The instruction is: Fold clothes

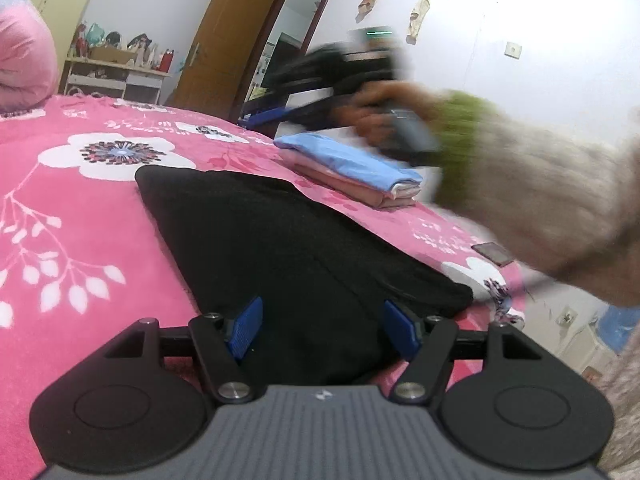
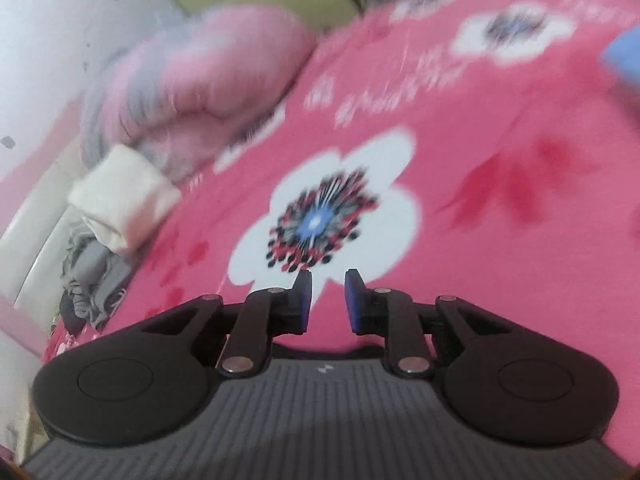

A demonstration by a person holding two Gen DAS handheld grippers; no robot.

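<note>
A folded black fabric garment lay flat on the pink floral bedspread, its near edge reaching under the left gripper. That gripper's blue-padded fingers stood wide apart, one over each side of the garment's near end; whether the pads touched the cloth could not be told, and nothing was pinched between them.

Beyond the black garment, well apart from it, a small stack of folded clothes sat on the same bedspread: a light blue folded piece on top, pale pink and white folded pieces under it. A dark flat phone-like object lay near the bed's right edge.

The right gripper, seen in its own wrist view, hung over bare bedspread above a large white printed flower. Its jaws stood a narrow gap apart with nothing between them. In the left wrist view the person's right hand and cream knitted sleeve with a green cuff were blurred above the stack.

At the head of the bed lay a rolled pink and grey quilt, a white folded cloth beside it, and a crumpled grey garment beside that. No container showed clearly; a distant shelf unit held small items too blurred to name.
</note>
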